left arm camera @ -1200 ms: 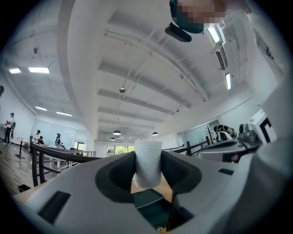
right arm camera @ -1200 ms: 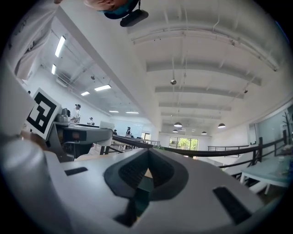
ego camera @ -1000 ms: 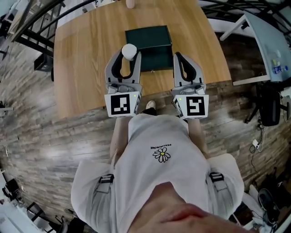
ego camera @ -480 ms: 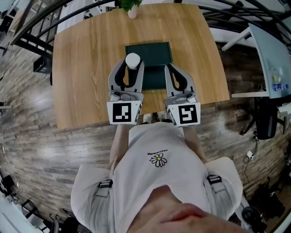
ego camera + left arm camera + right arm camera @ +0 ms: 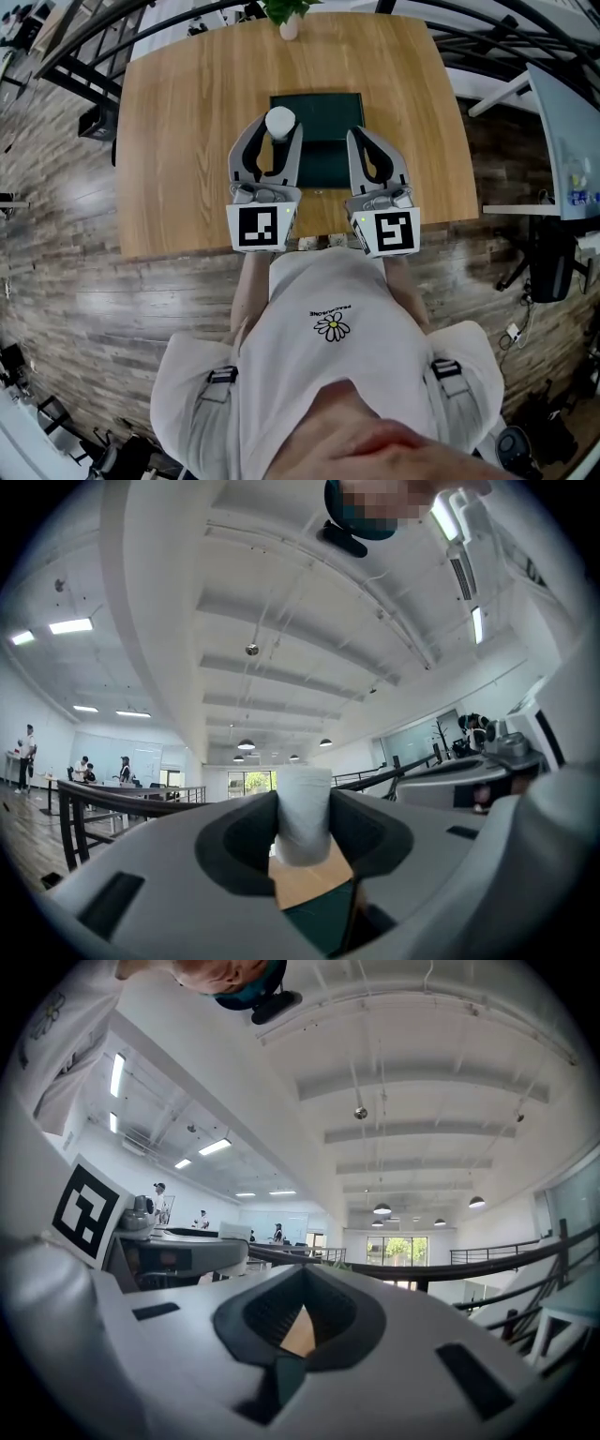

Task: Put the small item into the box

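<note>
The left gripper [image 5: 279, 131] points forward, tilted upward, its jaws clamped on a small white cylinder [image 5: 303, 813] over the left edge of the dark green box [image 5: 323, 105] on the wooden table [image 5: 187, 112]. Just beside it, the right gripper [image 5: 355, 134] angles likewise, jaws together and empty.
</note>
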`<action>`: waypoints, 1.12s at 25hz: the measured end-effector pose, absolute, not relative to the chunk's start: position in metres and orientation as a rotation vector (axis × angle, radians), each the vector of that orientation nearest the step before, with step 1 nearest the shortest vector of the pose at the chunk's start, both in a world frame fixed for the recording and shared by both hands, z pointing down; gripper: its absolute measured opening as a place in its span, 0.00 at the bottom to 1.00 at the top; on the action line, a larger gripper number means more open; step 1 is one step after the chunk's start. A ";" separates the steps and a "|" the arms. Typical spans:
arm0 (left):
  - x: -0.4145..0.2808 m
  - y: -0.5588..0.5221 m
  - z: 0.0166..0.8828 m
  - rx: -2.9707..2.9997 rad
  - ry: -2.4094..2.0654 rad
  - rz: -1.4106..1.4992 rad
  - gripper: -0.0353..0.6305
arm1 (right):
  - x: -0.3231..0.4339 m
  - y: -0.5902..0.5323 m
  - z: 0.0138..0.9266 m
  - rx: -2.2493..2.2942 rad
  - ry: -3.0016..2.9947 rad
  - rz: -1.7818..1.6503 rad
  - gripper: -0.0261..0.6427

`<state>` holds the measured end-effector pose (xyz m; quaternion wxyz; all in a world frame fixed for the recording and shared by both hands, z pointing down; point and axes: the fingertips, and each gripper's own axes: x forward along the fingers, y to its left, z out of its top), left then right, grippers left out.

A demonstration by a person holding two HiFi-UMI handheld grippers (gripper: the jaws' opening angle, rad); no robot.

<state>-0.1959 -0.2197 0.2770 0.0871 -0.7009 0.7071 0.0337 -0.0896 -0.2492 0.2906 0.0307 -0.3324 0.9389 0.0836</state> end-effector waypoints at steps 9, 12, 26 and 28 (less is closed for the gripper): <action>-0.205 -0.241 0.300 -2.158 2.046 -0.359 0.33 | -0.083 -0.255 0.296 -1.026 2.909 0.244 0.05; -0.199 -0.259 0.337 -2.216 1.931 -0.746 0.33 | -0.079 -0.259 0.302 -1.041 2.920 0.227 0.05; -0.164 -0.255 0.511 -2.520 1.283 -1.623 0.33 | -0.056 -0.257 0.318 -1.155 2.951 0.210 0.05; -0.158 -0.253 0.523 -2.532 1.213 -1.675 0.33 | -0.049 -0.255 0.317 -1.191 2.943 0.181 0.05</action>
